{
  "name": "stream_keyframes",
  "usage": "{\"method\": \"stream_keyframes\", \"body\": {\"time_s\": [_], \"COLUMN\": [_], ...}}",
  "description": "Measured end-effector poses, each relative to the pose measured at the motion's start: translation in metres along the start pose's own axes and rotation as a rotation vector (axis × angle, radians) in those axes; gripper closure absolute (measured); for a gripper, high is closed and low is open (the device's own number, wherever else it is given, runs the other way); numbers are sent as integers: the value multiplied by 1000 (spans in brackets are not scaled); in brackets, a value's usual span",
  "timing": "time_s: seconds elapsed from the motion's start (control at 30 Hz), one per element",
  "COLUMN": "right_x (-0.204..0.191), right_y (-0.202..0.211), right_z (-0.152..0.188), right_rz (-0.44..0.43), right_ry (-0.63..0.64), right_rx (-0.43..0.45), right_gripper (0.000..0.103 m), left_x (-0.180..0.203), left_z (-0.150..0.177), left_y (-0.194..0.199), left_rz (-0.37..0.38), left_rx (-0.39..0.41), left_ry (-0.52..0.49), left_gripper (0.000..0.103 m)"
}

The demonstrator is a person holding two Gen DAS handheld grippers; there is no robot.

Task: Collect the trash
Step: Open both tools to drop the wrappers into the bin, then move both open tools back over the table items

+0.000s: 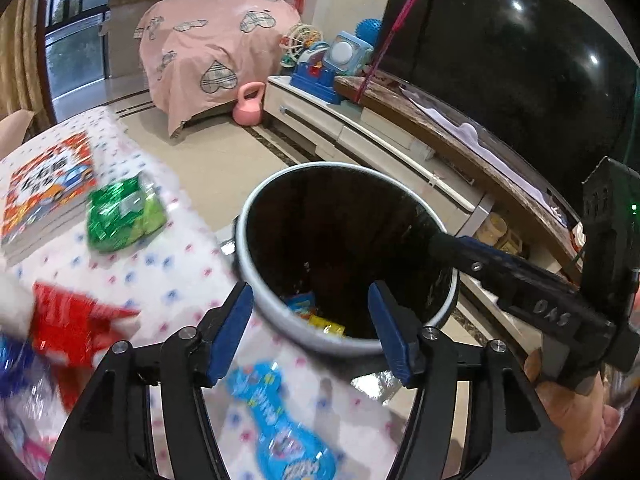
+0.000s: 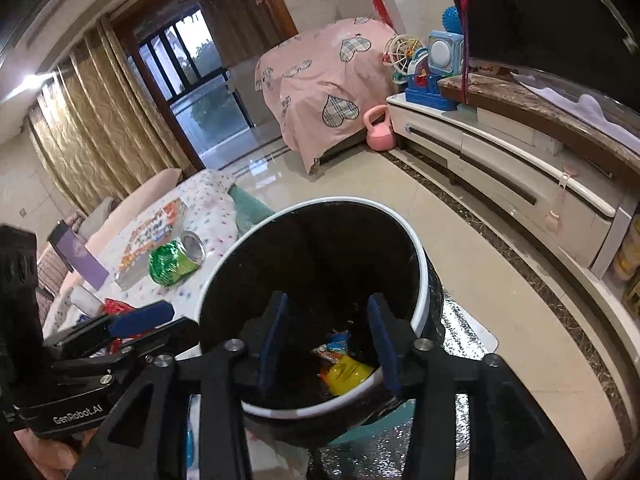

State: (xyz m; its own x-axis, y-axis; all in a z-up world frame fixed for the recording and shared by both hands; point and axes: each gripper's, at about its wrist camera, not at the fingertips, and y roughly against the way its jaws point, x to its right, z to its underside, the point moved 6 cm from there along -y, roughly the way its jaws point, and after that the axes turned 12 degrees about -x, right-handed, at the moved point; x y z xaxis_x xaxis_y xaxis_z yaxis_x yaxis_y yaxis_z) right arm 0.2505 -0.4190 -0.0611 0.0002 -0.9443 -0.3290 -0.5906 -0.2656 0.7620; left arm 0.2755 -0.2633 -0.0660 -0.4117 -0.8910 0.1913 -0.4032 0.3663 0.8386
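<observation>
A black bin with a white rim [image 1: 320, 165] [image 2: 340, 200] stands on the floor beside a table. At its bottom lie a yellow wrapper [image 2: 348, 372] [image 1: 326, 326] and a blue wrapper [image 2: 336, 340] [image 1: 300, 302]. My left gripper [image 1: 312, 312] hangs open over the bin's near rim, nothing between its blue pads. My right gripper [image 2: 328, 332] is open above the bin's mouth, also empty. On the dotted tablecloth [image 1: 180, 264] lie a green wrapper [image 1: 124, 212] [image 2: 176, 256], a red wrapper [image 1: 76, 328] and a blue packet [image 1: 280, 420].
A stack of books [image 1: 48, 188] lies at the table's far end. A low white TV cabinet [image 2: 520, 176] with a dark television [image 1: 500, 40] runs along the right. A pink kettlebell [image 2: 380, 132] and pink-covered furniture [image 2: 328, 80] stand further back on the tiled floor.
</observation>
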Motion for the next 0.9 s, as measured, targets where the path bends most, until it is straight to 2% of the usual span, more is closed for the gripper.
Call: {"method": "stream_keyframes", "body": {"time_s": [0.07, 0.17, 0.2, 0.47, 0.9], "right_x": [-4, -15, -19, -59, -125], "right_y": [6, 14, 16, 23, 5], "right_z": [4, 13, 17, 47, 104], "right_rz": [-14, -36, -42, -89, -122], "right_ry": [-5, -6, -5, 12, 108], "right_rx": [12, 29, 34, 26, -55], "right_gripper": [36, 25, 24, 22, 22], "left_x": [-10, -22, -25, -58, -121], "left_z": [12, 33, 38, 89, 157], "left_y": [7, 18, 21, 54, 100], "left_rz": [-7, -5, -8, -40, -134], "left_rx": [4, 4, 5, 22, 81], "left_ry": [25, 65, 74, 136, 279], "left_gripper": [40, 40, 40, 40, 38]}}
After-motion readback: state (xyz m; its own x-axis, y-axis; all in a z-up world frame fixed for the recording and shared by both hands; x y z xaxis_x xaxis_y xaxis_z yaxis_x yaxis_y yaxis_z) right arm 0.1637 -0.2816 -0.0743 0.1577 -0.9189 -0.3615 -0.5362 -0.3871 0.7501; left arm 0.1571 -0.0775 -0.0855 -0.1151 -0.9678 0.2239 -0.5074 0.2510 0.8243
